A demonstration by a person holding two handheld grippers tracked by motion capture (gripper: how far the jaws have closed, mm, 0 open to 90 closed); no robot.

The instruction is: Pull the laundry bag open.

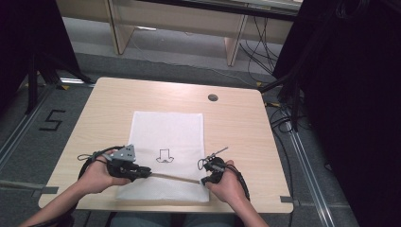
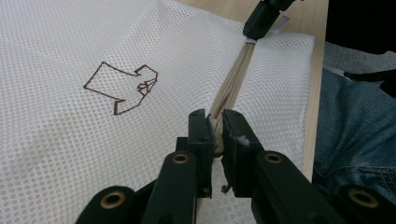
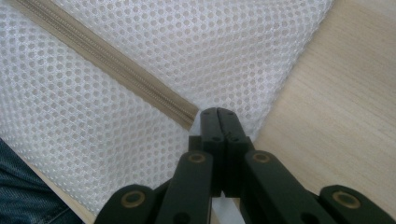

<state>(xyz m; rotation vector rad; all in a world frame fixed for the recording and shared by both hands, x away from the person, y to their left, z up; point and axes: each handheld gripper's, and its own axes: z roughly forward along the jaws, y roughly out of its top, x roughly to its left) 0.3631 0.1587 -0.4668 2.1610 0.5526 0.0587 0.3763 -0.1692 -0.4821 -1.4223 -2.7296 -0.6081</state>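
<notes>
A white mesh bag lay flat at the lower centre of the table. The left gripper had its jaws pinching the beige zipper at its near end; the right gripper, jaws pressed together, clamped the mesh at the zipper's other end.

Soft even light, dark surroundings

A light wooden table stands on grey floor. Pale wooden furniture legs stand far; black curtains hang right, cables trailing.
</notes>
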